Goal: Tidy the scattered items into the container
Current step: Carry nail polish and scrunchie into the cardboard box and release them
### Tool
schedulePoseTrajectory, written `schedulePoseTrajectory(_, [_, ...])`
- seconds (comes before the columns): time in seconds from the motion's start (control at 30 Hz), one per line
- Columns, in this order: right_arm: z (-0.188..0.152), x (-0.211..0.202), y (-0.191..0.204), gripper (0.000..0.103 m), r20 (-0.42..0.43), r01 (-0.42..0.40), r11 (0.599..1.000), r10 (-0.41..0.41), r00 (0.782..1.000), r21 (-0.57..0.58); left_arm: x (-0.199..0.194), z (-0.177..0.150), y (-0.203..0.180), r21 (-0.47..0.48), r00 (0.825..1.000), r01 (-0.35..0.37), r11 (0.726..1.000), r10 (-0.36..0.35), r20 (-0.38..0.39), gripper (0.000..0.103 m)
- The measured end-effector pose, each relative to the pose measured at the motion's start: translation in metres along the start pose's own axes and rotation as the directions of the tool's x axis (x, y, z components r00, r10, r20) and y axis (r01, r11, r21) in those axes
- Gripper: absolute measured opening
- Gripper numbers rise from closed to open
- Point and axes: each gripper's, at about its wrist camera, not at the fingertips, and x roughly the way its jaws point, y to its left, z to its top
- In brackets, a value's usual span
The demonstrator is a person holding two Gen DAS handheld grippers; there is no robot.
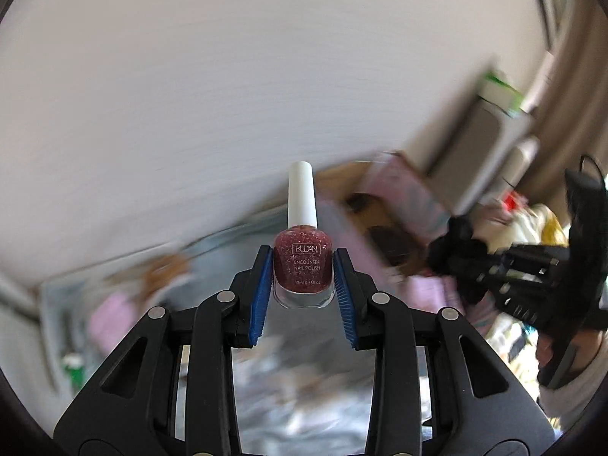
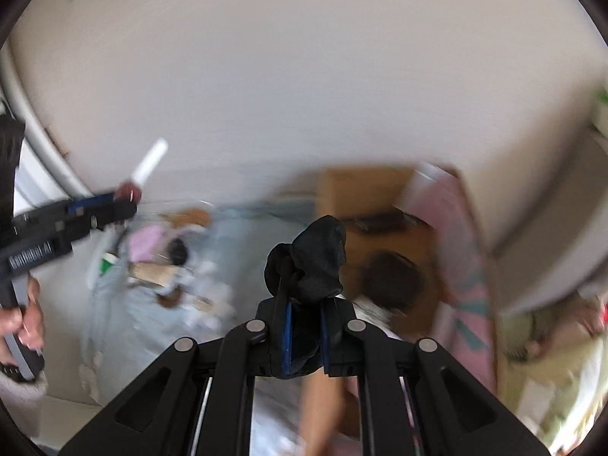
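My left gripper [image 1: 303, 266] is shut on a nail polish bottle [image 1: 303, 262], dark red with glitter and a tall white cap, held upright between the blue pads. The same bottle [image 2: 131, 190] and left gripper [image 2: 127, 195] show at the left of the right wrist view, gripped by a hand [image 2: 26, 323]. My right gripper [image 2: 306, 304] is shut on a crumpled black cloth [image 2: 311, 262] that bulges above the fingertips. The right gripper [image 1: 452, 243] with the black cloth [image 1: 456, 239] appears at the right of the left wrist view. An open cardboard box [image 2: 380, 224] lies below, blurred.
A pale wall [image 1: 228, 76] fills the upper half of both views. Below lie blurred scattered items on a light blue cloth [image 2: 228, 247], with something pink [image 2: 146, 243] among them. A pink patterned board [image 2: 463, 250] leans by the box. Cluttered bags [image 1: 532, 220] sit at the right.
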Motion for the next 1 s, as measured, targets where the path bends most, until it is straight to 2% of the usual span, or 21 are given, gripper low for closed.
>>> schedulePoseTrajectory(0.1, [-0.021, -0.004, -0.032, 0.011, -0.026, 0.029, 0.998, -0.028, 0.999, 0.059, 0.034, 0.013, -0.042, 0.042, 0.995, 0.087, 0.995, -0.085, -0.042, 0.029])
schedulePoseTrajectory(0.2, [-0.037, -0.001, -0.047, 0.011, -0.052, 0.031, 0.997, -0.027, 0.998, 0.077, 0.070, 0.019, -0.068, 0.056, 0.989, 0.123, 0.991, -0.118, -0.090, 0.029])
schedulePoseTrajectory(0.4, [-0.057, 0.014, -0.067, 0.011, -0.106, 0.010, 0.993, 0.002, 0.994, 0.114, 0.135, 0.012, -0.097, 0.075, 0.978, 0.098, 0.992, -0.082, -0.193, 0.029])
schedulePoseTrajectory(0.57, [-0.062, 0.021, -0.078, 0.011, -0.128, -0.003, 0.994, 0.017, 0.992, 0.110, 0.158, 0.001, -0.103, 0.103, 0.973, 0.064, 0.993, -0.040, -0.227, 0.029])
schedulePoseTrajectory(0.73, [-0.064, 0.031, -0.084, 0.011, -0.161, -0.032, 0.993, 0.050, 0.986, 0.113, 0.172, 0.001, -0.104, 0.084, 0.966, 0.069, 0.994, -0.046, -0.256, 0.030])
schedulePoseTrajectory(0.8, [-0.065, 0.033, -0.087, 0.016, -0.163, -0.053, 0.991, 0.073, 0.984, 0.126, 0.173, 0.000, -0.103, 0.061, 0.965, 0.078, 0.995, -0.060, -0.255, 0.051])
schedulePoseTrajectory(0.83, [-0.066, 0.033, -0.088, 0.023, -0.159, -0.066, 0.988, 0.089, 0.983, 0.139, 0.172, 0.001, -0.102, 0.053, 0.967, 0.072, 0.996, -0.057, -0.249, 0.075])
schedulePoseTrajectory(0.87, [-0.067, 0.033, -0.090, 0.030, -0.157, -0.080, 0.985, 0.104, 0.982, 0.151, 0.171, 0.001, -0.102, 0.050, 0.970, 0.059, 0.997, -0.046, -0.238, 0.089])
schedulePoseTrajectory(0.93, [-0.067, 0.033, -0.092, 0.042, -0.156, -0.103, 0.981, 0.130, 0.979, 0.167, 0.165, 0.004, -0.102, 0.043, 0.976, 0.038, 0.998, -0.028, -0.217, 0.093])
schedulePoseTrajectory(1.0, [-0.067, 0.032, -0.090, 0.044, -0.153, -0.117, 0.980, 0.141, 0.978, 0.159, 0.160, 0.007, -0.100, 0.031, 0.976, 0.037, 0.999, -0.029, -0.215, 0.093])
